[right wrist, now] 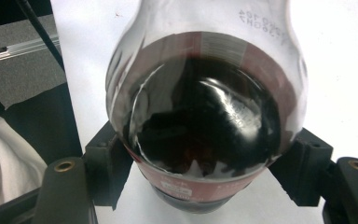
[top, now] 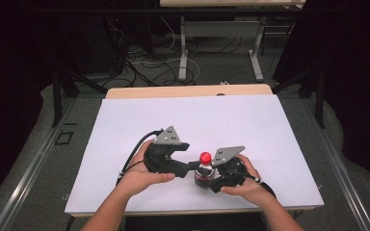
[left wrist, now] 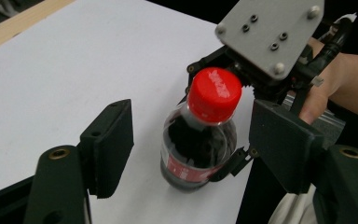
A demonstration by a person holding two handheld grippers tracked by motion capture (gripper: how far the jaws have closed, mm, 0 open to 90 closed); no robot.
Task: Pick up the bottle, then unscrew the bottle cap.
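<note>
**Red cap being lined up for the left gripper**

Red plastic tops the bottle (top: 204,172), which is being kept upright on the white table (top: 125,125), near the front edge and between the 2 hands. The right gripper (top: 215,182) is clamped on the bottle's lower body, its jaws pressing either side of the label; this is judged to be a bracing hold, so the bottle cannot spin or tip while the cap is worked. The left gripper (left wrist: 189,135) is being held partly open, its 2 jaws flanking the cap (left wrist: 214,94) without touching it, as the gap on each side in the left gripper view shows. The bottle's long axis is being kept vertical, cap pointing up, which leaves the cap free for a grip from the side.
</note>
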